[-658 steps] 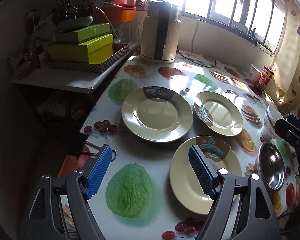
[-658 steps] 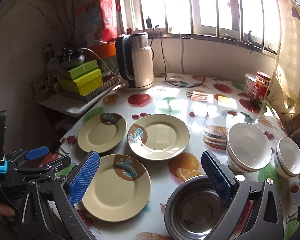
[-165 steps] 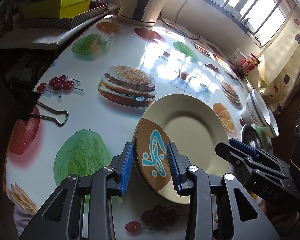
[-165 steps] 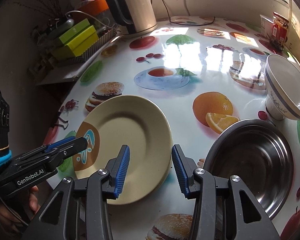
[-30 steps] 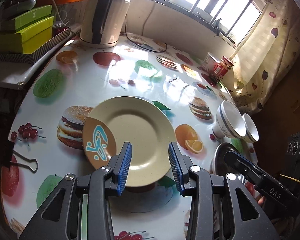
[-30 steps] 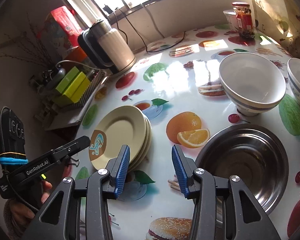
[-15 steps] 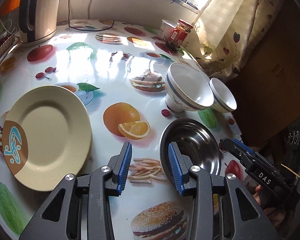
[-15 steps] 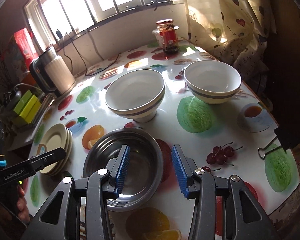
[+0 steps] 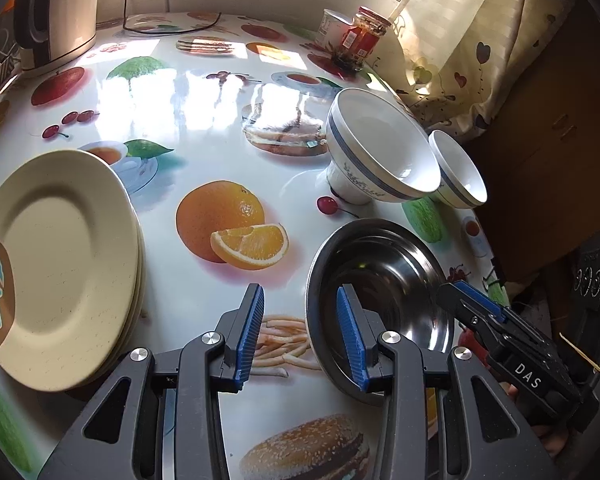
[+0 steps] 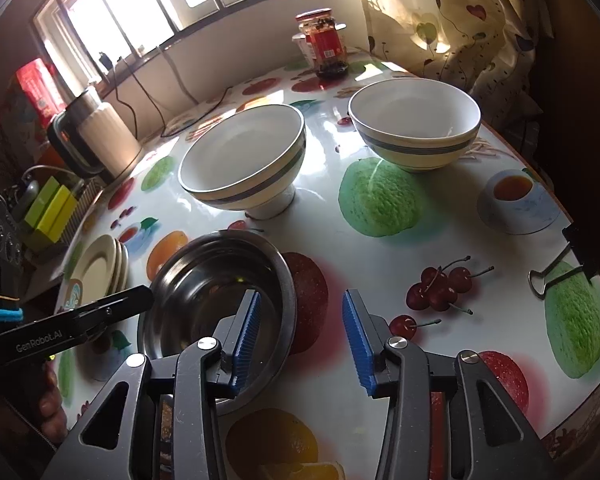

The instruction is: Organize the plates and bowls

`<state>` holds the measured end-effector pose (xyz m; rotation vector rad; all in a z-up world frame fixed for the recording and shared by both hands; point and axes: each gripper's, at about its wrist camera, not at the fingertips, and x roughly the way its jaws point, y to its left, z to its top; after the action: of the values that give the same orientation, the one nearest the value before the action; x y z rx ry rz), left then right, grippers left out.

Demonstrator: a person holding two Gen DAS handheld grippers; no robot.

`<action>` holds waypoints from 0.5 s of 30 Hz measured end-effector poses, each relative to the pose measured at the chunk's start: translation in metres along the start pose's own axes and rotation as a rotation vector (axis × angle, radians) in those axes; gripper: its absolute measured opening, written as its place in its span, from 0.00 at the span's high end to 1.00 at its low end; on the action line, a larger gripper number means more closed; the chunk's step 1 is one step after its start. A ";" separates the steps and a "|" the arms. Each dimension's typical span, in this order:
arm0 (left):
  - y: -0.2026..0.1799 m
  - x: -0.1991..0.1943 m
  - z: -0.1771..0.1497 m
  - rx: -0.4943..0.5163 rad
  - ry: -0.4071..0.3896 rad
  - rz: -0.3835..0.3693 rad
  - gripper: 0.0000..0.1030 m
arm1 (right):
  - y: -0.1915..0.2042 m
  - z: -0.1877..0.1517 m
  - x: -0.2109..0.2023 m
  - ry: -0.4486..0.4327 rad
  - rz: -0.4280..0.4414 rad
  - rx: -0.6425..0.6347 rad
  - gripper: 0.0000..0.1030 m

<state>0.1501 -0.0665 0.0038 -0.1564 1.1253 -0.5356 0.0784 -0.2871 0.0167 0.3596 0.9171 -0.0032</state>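
A stack of cream plates [image 9: 56, 264] sits at the left; it shows small in the right wrist view [image 10: 100, 264]. A steel bowl [image 9: 383, 280] [image 10: 216, 304] stands near the table's front edge. Two white bowls with a blue stripe stand behind it, a larger one [image 9: 379, 152] [image 10: 244, 160] and a smaller one [image 9: 459, 172] [image 10: 415, 120]. My left gripper [image 9: 300, 328] is open and straddles the steel bowl's left rim. My right gripper [image 10: 300, 332] is open and straddles its right rim. Both hold nothing.
An electric kettle [image 9: 56, 12] and its cable stand at the back left. A red-labelled jar [image 9: 363, 36] [image 10: 323, 44] and a paper cup [image 9: 331, 28] stand at the back. A binder clip [image 10: 559, 268] grips the table's right edge. Curtain hangs on the right.
Both grippers have swung right from the plate stack and closed in on the steel bowl. Each now has one finger inside the bowl and one outside.
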 end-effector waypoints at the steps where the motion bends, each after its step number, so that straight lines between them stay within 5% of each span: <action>1: 0.000 0.001 0.000 -0.002 0.003 0.002 0.62 | 0.002 0.000 0.001 0.005 0.006 -0.006 0.62; 8: -0.002 0.004 -0.003 0.002 0.013 -0.008 0.62 | 0.004 -0.001 0.006 0.020 0.017 -0.027 0.73; 10: -0.002 0.005 -0.004 0.002 0.014 -0.009 0.72 | 0.005 -0.001 0.006 0.024 0.017 -0.029 0.79; 15: -0.004 0.008 -0.006 0.004 0.029 -0.013 0.77 | 0.004 -0.001 0.007 0.027 0.039 -0.026 0.89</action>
<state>0.1458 -0.0731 -0.0039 -0.1533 1.1525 -0.5532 0.0822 -0.2821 0.0118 0.3537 0.9358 0.0491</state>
